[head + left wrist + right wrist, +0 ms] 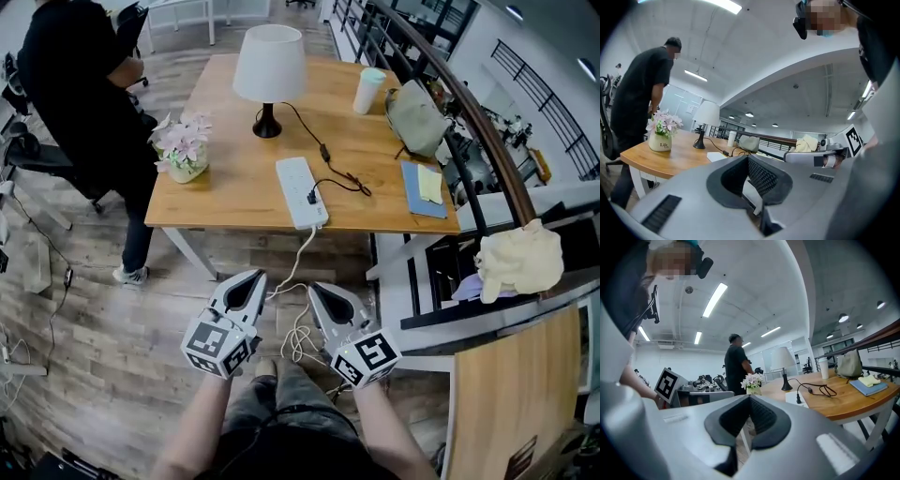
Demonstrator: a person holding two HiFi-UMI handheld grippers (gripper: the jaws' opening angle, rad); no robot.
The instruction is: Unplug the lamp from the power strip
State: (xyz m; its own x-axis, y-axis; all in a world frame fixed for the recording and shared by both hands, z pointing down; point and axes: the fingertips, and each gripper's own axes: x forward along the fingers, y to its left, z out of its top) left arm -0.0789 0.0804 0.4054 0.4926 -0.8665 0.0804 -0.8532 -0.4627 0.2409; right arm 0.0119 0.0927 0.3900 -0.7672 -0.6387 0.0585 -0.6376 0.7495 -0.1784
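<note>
Table (234,192): one lamp (269,64), one power strip (300,192)

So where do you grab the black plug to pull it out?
Probably the body of the black plug, not its thin cord, coming from above: it stands upright in the white power strip, which lies flat on the table, so pull straight up.

Matt wooden table (234,199), smooth plastic power strip (300,192), cloth lampshade (270,61).

A flower pot (183,150), cup (368,90) and bag (416,117) sit on the table (234,192).
</note>
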